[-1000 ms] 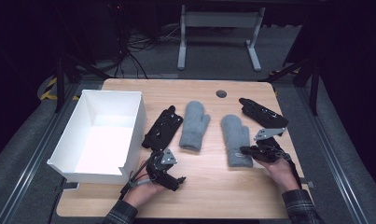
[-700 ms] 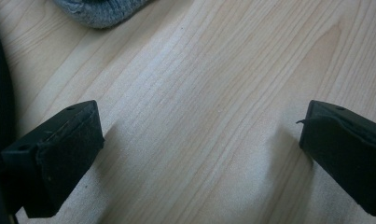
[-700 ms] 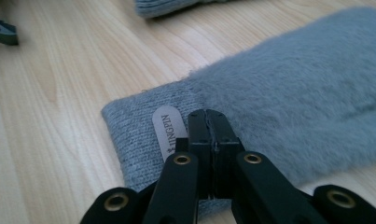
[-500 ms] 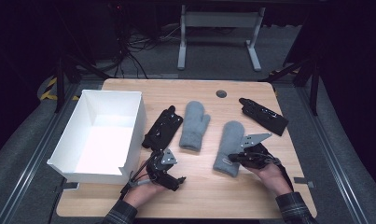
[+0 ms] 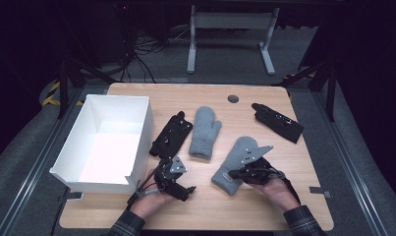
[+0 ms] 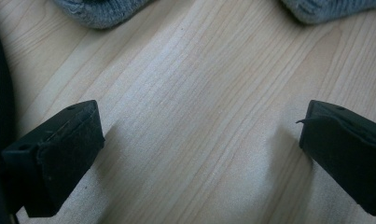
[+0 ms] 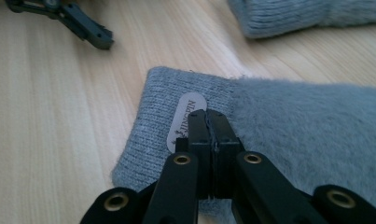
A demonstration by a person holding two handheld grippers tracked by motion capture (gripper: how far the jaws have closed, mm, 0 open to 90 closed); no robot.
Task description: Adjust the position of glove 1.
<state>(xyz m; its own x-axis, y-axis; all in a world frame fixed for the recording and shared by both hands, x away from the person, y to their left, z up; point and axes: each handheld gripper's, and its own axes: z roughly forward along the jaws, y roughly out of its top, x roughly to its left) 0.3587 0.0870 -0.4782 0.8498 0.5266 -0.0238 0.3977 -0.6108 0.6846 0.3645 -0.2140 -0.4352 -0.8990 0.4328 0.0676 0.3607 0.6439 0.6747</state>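
My right gripper (image 7: 209,121), fingers pressed together on the grey mitten (image 5: 237,162), has dragged it leftward; left gripper (image 5: 173,179) waits, fingers spread.

- left gripper (image 5: 183,189) sits low near the front edge, jaws spread wide apart, hand (image 5: 149,204) behind it
- right gripper (image 7: 209,122) has its jaws pressed tight together, angled down, right hand (image 5: 276,191) gripping its back
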